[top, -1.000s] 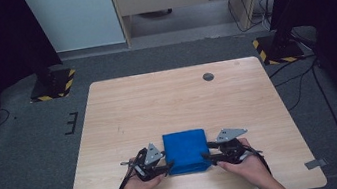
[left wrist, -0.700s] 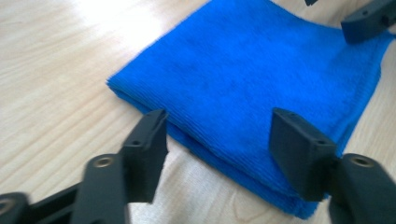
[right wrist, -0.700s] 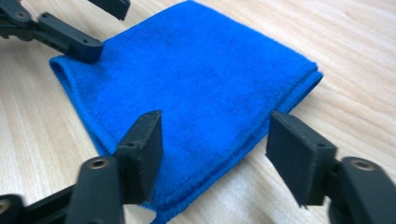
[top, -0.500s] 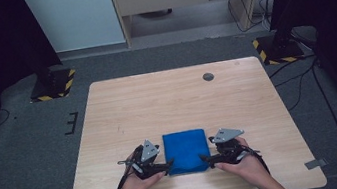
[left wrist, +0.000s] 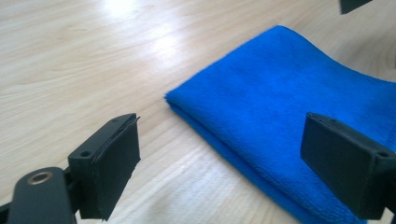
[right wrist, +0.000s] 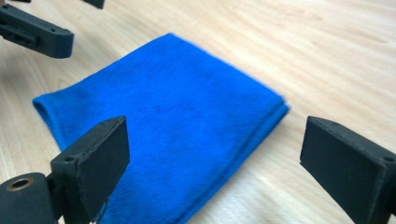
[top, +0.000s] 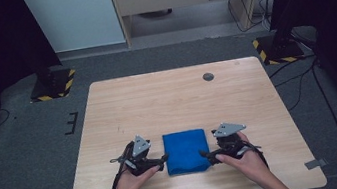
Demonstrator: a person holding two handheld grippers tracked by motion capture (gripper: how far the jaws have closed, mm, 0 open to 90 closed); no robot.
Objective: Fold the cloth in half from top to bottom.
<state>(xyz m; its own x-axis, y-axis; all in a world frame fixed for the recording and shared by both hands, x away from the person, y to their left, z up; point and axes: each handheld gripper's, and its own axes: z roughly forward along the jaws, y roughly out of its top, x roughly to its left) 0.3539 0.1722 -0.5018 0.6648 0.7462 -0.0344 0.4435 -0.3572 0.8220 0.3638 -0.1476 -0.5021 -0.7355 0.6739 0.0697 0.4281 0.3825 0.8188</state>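
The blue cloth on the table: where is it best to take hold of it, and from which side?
Probably at the blue cloth's near corners, one claw from each side: it lies folded flat, its layered edges facing the open left claw and right claw.

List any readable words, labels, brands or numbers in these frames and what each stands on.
None can be read. The blue cloth, the wooden table and the black pads of both grippers carry no print. The yellow-and-black stripes on the floor stands are a hazard pattern, not text.

Left tool [top: 165, 158] and right tool [top: 205, 156] face each other, jaws just opened wide, gripping nothing.
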